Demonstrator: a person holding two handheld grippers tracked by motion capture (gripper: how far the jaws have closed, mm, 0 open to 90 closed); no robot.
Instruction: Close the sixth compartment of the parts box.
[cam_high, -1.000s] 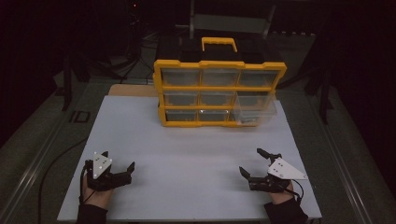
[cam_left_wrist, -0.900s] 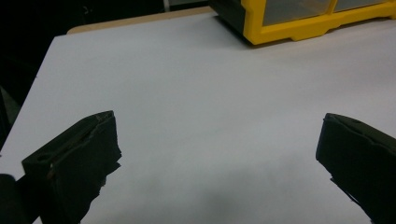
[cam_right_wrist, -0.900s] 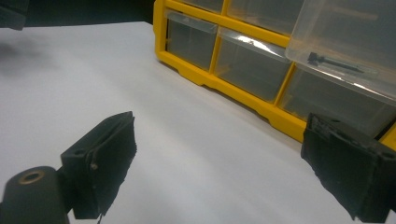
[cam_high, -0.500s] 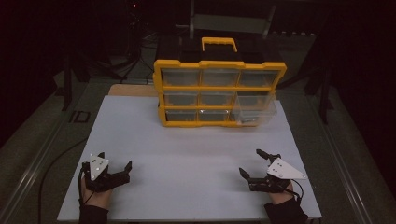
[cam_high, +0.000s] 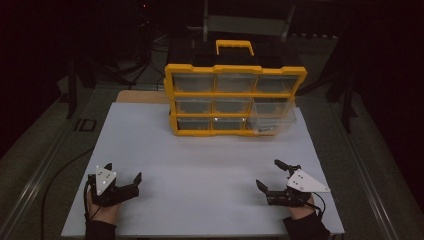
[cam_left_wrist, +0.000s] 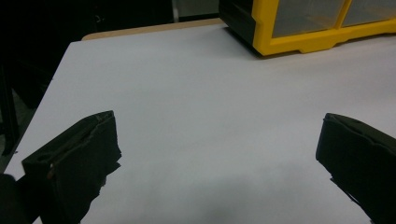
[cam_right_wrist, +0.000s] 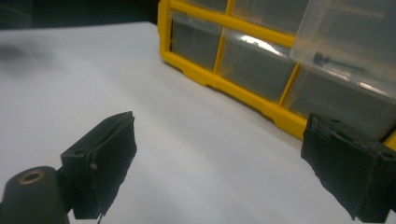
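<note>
White table (cam_high: 200, 165): yellow organizer (cam_high: 235, 100) upright, long axis left-right, drawers facing person.

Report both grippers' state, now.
Left gripper: open, holding nothing, over the white table.
Right gripper: open, holding nothing.

The table (cam_high: 150, 150) carries a white sheet (cam_high: 200, 175). A yellow drawer organizer (cam_high: 234, 100) stands upright on the sheet's far edge, one clear drawer (cam_high: 272, 117) pulled out.

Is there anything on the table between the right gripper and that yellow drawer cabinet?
Nothing: in the high view, bare white table runs from the right gripper to the yellow drawer cabinet.
</note>
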